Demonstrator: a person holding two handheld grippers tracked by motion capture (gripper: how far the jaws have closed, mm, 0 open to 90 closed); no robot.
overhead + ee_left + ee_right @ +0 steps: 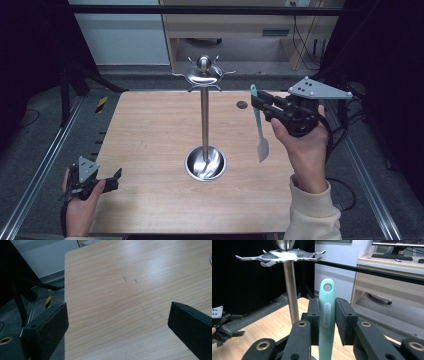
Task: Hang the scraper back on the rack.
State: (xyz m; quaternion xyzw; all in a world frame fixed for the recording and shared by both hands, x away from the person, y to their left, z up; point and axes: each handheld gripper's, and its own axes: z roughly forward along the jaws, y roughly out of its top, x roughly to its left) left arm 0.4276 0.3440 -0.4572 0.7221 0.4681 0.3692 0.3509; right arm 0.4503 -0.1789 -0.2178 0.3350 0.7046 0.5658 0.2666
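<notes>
Pale wood-grain table (150, 150), matte laminate with rounded corners, stands on grey carpeted floor between dark side walls; a light wooden desk sits behind it. At table centre is a polished steel utensil stand (204, 117): round dished base, slim straight post, and a domed top disc with small upturned hooks around its rim, capped by a ball knob. A small dark round spot (242, 105) marks the tabletop behind and to the right of the post. Right gripper (262, 106), held in the person's right hand (305, 145) above the right side of the table, is clamped on a mint-green silicone spatula (258, 125); the jaws stand only narrowly apart, their black foam pads pressing both flat sides of the handle just below its hanging hole. In the right gripper view the handle (327, 315) stands upright between the pads, the eyelet clear above them and lower than the hooked disc, with embossed lettering too small to read. From the high view the spatula hangs blade-down, the pale blade off the table surface, near the stand's base but apart from it. Left gripper (116, 179) rests low at the front left corner of the table, its jaws wide apart with nothing between them; the left gripper view shows bare wood under them. Lower spatula handle is cut off in the right gripper view.
</notes>
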